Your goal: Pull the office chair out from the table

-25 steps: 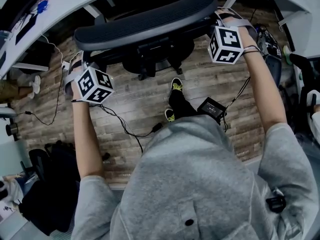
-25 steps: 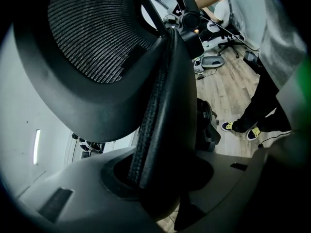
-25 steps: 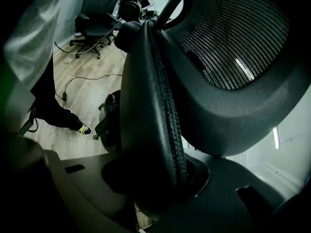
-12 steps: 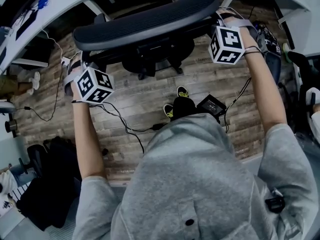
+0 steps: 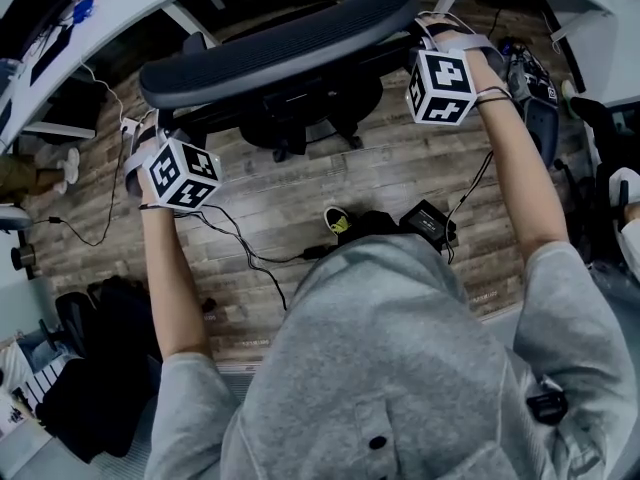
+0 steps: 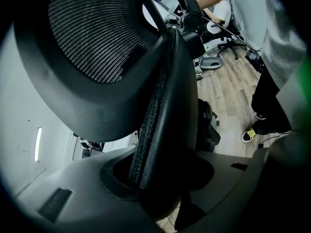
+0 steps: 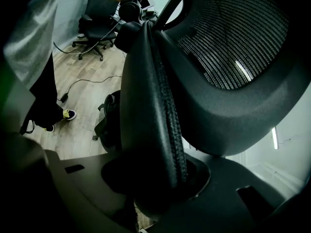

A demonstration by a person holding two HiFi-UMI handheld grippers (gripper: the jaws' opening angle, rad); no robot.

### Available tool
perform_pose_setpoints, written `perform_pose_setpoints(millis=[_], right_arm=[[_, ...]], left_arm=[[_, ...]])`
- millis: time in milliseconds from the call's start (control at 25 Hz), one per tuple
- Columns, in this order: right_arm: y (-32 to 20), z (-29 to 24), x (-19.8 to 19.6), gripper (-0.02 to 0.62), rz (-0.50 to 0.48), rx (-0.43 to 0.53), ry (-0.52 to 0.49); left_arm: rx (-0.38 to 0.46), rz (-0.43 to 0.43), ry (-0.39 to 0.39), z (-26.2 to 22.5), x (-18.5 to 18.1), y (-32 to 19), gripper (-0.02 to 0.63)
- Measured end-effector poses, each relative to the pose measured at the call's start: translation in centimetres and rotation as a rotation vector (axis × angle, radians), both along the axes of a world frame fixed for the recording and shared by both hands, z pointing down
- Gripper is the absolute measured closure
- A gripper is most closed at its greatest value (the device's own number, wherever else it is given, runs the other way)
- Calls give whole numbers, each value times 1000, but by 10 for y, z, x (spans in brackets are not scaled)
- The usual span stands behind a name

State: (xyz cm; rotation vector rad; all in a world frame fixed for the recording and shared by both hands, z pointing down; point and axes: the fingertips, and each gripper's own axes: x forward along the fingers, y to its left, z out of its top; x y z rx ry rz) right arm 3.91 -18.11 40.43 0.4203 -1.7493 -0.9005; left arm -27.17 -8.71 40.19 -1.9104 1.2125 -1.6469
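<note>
The black mesh office chair's back [image 5: 280, 43] lies across the top of the head view, just under the white table edge [image 5: 120, 3]. My left gripper [image 5: 150, 118] is shut on the back's left rim, and my right gripper [image 5: 422, 36] is shut on its right rim. In the left gripper view the padded rim [image 6: 165, 106] runs down into the jaws of the left gripper [image 6: 160, 178]. The right gripper view shows the other rim [image 7: 150, 106] seated in the right gripper [image 7: 155, 178], whose jaws have just eased slightly wider with the rim still between them.
The chair's wheeled base [image 5: 300, 118] stands on the wood floor. Cables and a black box [image 5: 428, 223] lie by my shoe [image 5: 338, 220]. A dark bag [image 5: 100, 368] sits lower left. Another chair [image 5: 600, 168] stands at the right.
Both grippers and the chair back have shifted a little left and up in the head view, out from the table. My feet have stepped back under my body.
</note>
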Motion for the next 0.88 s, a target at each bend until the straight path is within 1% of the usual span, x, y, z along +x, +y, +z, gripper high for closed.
perform_pose_setpoints(millis=[200, 880], right_arm=[[7, -2, 2, 448, -6, 5, -2], [52, -1, 18, 446, -53, -1, 2]], left_arm=[[1, -7, -1, -2, 3, 9, 420], [-3, -51, 1, -1, 23, 67, 420]])
